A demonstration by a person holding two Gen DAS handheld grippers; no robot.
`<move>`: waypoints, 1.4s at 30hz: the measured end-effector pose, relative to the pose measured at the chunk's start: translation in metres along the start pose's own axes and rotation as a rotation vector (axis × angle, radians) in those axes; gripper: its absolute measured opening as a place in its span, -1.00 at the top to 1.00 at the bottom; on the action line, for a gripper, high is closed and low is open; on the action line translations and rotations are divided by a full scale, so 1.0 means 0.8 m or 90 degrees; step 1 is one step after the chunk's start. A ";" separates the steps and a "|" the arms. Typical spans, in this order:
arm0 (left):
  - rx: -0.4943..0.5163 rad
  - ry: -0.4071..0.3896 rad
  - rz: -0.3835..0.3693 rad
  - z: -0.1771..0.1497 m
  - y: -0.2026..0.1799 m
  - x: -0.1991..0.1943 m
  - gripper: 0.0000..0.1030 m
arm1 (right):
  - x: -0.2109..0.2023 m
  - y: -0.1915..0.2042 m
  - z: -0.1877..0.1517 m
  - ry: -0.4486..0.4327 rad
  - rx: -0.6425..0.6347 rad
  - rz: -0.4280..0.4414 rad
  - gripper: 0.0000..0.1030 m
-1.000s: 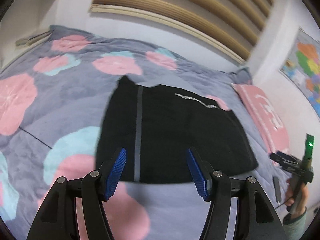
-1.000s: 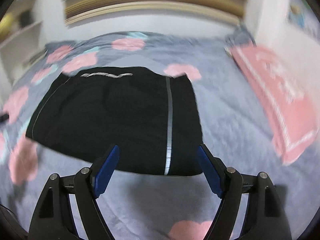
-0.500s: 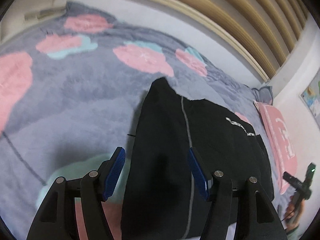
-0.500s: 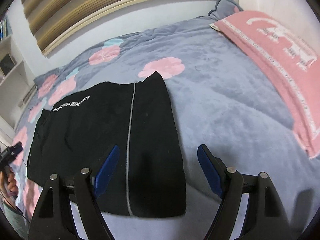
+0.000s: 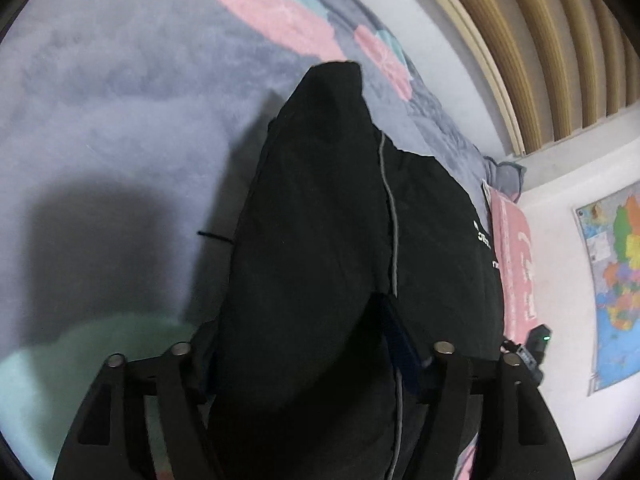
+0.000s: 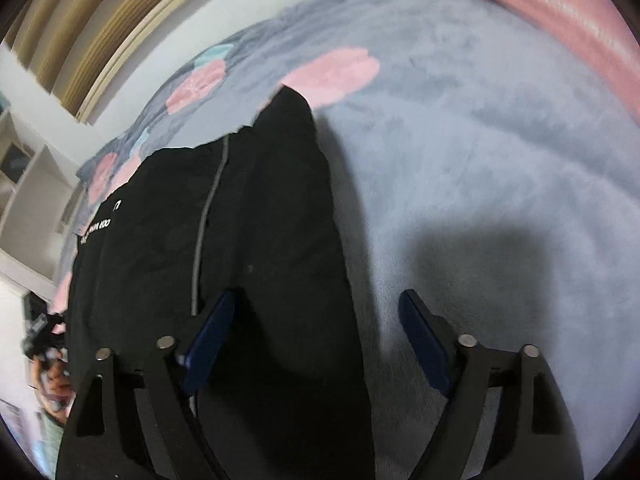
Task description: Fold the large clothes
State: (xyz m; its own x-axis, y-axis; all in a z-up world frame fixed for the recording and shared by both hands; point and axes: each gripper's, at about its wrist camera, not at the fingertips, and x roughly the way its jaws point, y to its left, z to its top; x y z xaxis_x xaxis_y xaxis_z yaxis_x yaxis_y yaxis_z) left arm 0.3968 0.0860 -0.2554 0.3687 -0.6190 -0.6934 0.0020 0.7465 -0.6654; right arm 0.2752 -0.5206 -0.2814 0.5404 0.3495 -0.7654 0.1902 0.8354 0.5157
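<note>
We are dropping both grippers onto the black garment [image 5: 320, 240] — left gripper [image 5: 304, 344] and right gripper [image 6: 316, 332] widening, unclenched, straddling its side edges at six o'clock — grasps coming.

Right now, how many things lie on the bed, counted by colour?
Black: 1, the garment
Pink: 1, the pillow
Grey with pink flowers: 1, the blanket
Total: 3

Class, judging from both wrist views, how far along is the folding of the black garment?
Done: the black garment lies flat on the blanket, apparently already folded to a rectangle. In hand: the left tool and right tool, jaws just opening, each straddle a near edge. Left: gripping and folding over.
</note>
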 end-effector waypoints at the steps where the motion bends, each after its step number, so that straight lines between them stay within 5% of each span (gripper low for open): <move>1: -0.013 0.008 -0.005 0.004 0.003 0.006 -0.47 | 0.006 -0.008 0.001 0.010 0.016 0.023 -0.73; 7: -0.104 0.048 -0.062 0.015 0.014 0.025 -0.45 | 0.017 -0.007 0.005 0.033 -0.008 0.059 -0.69; 10: -0.077 0.028 -0.066 0.010 0.000 0.019 -0.07 | 0.009 0.004 0.004 0.033 -0.029 0.116 0.03; 13: -0.047 0.023 -0.070 0.005 -0.009 0.015 -0.01 | 0.007 0.020 0.002 0.035 -0.074 0.092 0.06; 16: -0.088 0.038 -0.083 0.009 0.002 0.026 -0.14 | 0.018 0.011 0.010 0.053 -0.039 0.105 -0.22; 17: -0.106 0.045 -0.091 0.012 0.009 0.033 -0.20 | 0.025 0.003 0.013 0.062 -0.013 0.115 -0.48; 21: -0.130 0.068 -0.099 0.023 0.018 0.054 -0.38 | 0.062 -0.021 0.020 0.113 0.069 0.228 -0.67; 23: -0.145 0.063 -0.087 0.024 0.014 0.060 -0.40 | 0.067 -0.019 0.023 0.119 0.084 0.251 -0.62; 26: -0.147 0.033 -0.072 0.024 0.005 0.056 -0.25 | 0.056 0.001 0.018 0.108 0.041 0.241 -0.15; 29: -0.087 -0.005 -0.063 0.015 -0.013 0.036 0.30 | 0.031 0.016 0.012 0.078 0.004 0.233 0.21; 31: -0.045 -0.043 -0.098 0.001 -0.034 0.007 0.46 | 0.014 0.033 0.008 0.059 -0.020 0.224 0.28; 35: 0.032 -0.092 -0.146 -0.029 -0.090 -0.053 0.51 | -0.049 0.072 -0.004 0.018 -0.062 0.235 0.37; 42: 0.058 -0.124 -0.169 -0.089 -0.134 -0.167 0.52 | -0.132 0.117 -0.042 0.002 -0.102 0.254 0.42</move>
State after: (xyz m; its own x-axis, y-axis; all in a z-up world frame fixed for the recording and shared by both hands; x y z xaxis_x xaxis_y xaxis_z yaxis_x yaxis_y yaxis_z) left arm 0.2808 0.0712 -0.1113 0.5149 -0.7431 -0.4274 0.2011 0.5894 -0.7824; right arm 0.2083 -0.4655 -0.1653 0.5430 0.6599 -0.5194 -0.1632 0.6896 0.7055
